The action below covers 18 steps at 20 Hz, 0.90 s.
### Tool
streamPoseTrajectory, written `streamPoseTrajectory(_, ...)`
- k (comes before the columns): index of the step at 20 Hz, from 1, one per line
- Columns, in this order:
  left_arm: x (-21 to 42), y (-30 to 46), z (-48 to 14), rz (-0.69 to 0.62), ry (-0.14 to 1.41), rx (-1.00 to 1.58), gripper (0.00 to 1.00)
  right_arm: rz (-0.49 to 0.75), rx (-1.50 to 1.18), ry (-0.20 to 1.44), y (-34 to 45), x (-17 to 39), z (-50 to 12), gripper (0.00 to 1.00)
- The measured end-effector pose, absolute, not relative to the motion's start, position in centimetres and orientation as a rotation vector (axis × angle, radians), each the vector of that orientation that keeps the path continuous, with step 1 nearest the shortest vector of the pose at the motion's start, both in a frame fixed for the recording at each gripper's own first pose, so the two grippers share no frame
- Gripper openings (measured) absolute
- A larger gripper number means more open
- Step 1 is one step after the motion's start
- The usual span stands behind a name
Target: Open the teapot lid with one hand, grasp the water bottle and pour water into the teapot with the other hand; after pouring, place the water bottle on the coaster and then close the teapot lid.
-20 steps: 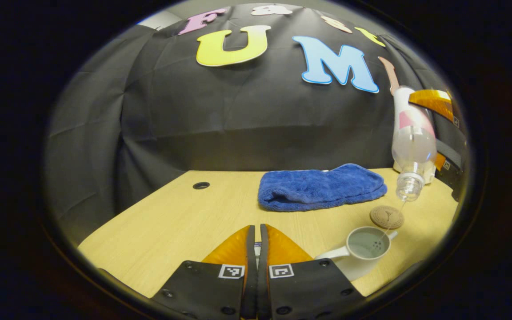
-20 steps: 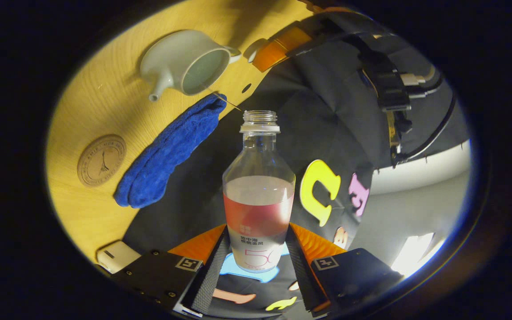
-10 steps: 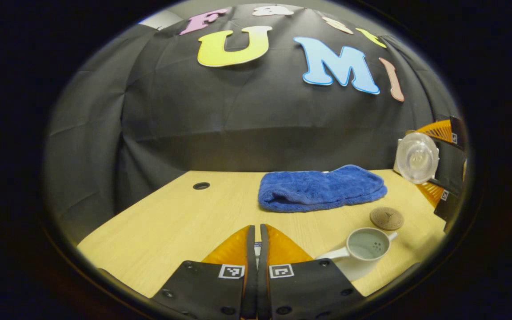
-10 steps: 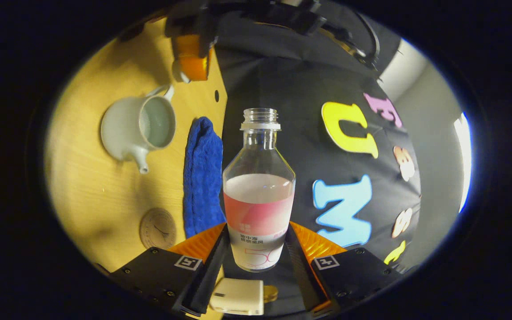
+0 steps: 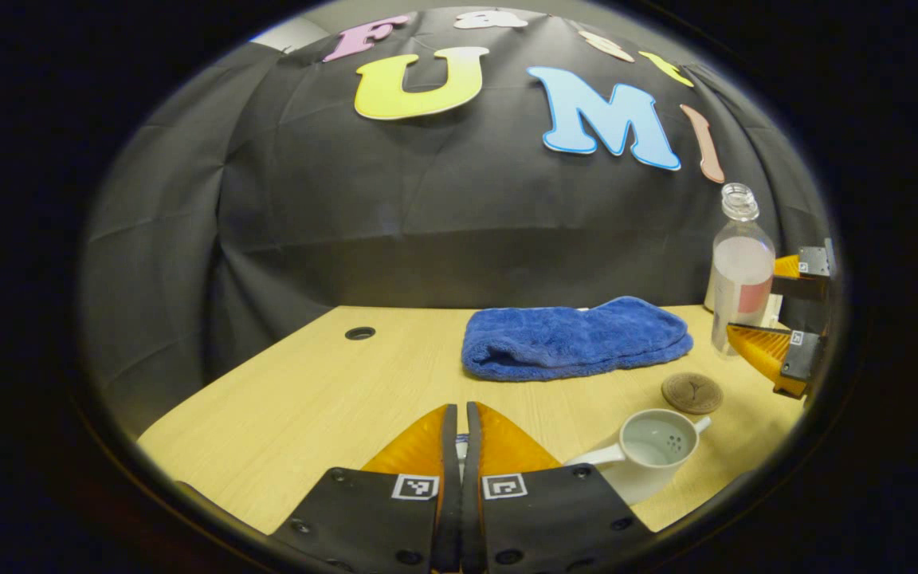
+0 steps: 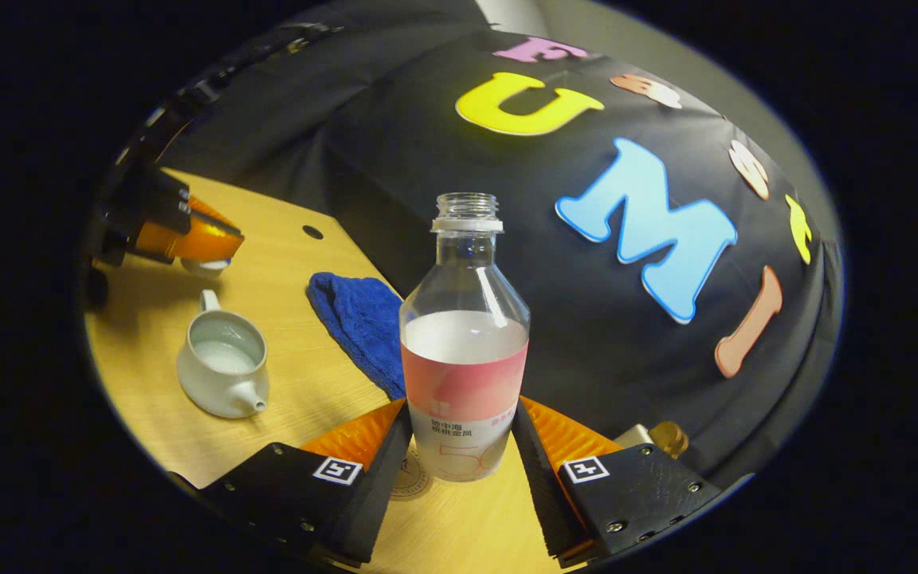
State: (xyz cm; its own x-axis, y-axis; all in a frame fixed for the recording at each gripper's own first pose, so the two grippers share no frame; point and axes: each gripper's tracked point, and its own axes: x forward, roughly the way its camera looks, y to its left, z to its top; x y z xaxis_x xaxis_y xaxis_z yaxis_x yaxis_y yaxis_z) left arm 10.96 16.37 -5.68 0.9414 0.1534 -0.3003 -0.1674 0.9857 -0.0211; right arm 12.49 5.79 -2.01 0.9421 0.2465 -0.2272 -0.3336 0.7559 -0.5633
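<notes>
Pale wooden table (image 5: 307, 399) backed by black cloth wall (image 5: 427, 215).

Left gripper view — nearest, the left gripper (image 5: 459, 446), its two fingers pressed close together with a small white piece, apparently the teapot lid (image 5: 461, 446), pinched between them; mostly hidden. Just to its right, the white teapot (image 5: 650, 454) stands open on the table, pale water inside. Beyond it the round coaster (image 5: 692, 392) lies bare. Farther back, a folded blue towel (image 5: 578, 339); a small hole (image 5: 360, 332) in the tabletop at left. At far right, the water bottle (image 5: 738, 271) is upright, uncapped, about half full.

Right gripper view — the right gripper (image 6: 463, 446) is clamped on the bottle's lower body, both fingers against its sides. The coaster's edge peeks out beside the bottle's base; contact cannot be told.
</notes>
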Motion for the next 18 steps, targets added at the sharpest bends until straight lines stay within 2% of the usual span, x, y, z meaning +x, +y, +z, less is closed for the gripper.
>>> streamPoseTrajectory(9,11.0,16.4,-5.6,0.164,0.295,-0.048,0.07,0.218,-0.124,0.237,5.3,14.6,-4.0,0.77)
streamPoseTrajectory(18,11.0,16.5,-5.1,0.169,0.278,-0.056,0.06,0.191,-0.019,0.296,6.3,15.2,-7.3,0.77)
